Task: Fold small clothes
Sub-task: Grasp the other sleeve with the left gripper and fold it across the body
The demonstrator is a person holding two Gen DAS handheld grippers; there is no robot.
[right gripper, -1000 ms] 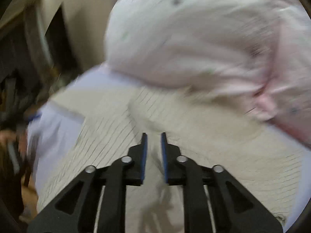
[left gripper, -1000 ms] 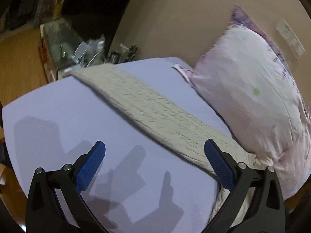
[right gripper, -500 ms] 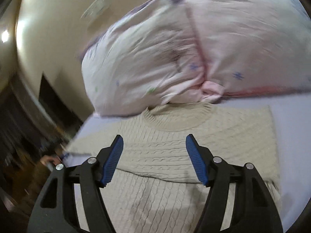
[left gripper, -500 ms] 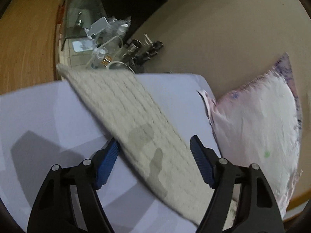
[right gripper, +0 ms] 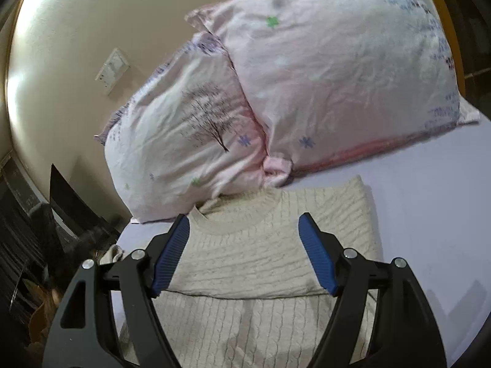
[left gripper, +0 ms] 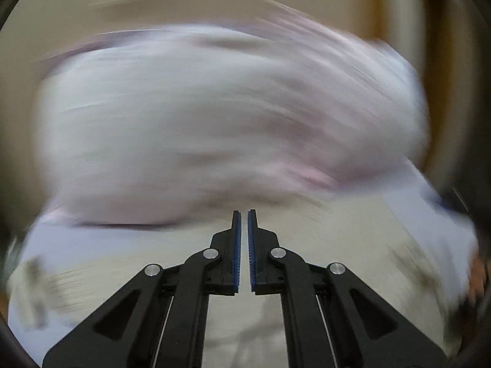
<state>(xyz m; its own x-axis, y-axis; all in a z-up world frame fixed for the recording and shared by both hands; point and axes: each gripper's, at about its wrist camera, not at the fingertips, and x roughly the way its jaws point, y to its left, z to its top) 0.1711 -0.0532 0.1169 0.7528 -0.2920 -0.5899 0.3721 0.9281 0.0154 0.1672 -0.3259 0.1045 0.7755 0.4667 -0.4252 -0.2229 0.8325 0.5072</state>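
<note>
A cream cable-knit sweater (right gripper: 276,254) lies folded on the lavender bed sheet (right gripper: 429,202), neckline toward the pillows, a folded layer on top. My right gripper (right gripper: 244,251) is open and empty, hovering over the sweater's upper part. The left wrist view is heavily blurred by motion. My left gripper (left gripper: 244,245) has its blue pads nearly together with a thin gap and nothing visible between them, above the blurred cream sweater (left gripper: 353,245).
Two pink patterned pillows (right gripper: 322,76) lean against the beige wall (right gripper: 76,46) just behind the sweater; they also show blurred in the left wrist view (left gripper: 230,116). Dark furniture and clutter (right gripper: 36,245) stand off the bed's left edge.
My left gripper went from wide open to nearly closed and swung fast toward the pillows. My right gripper opened half a second ago and has stayed open over the sweater.
</note>
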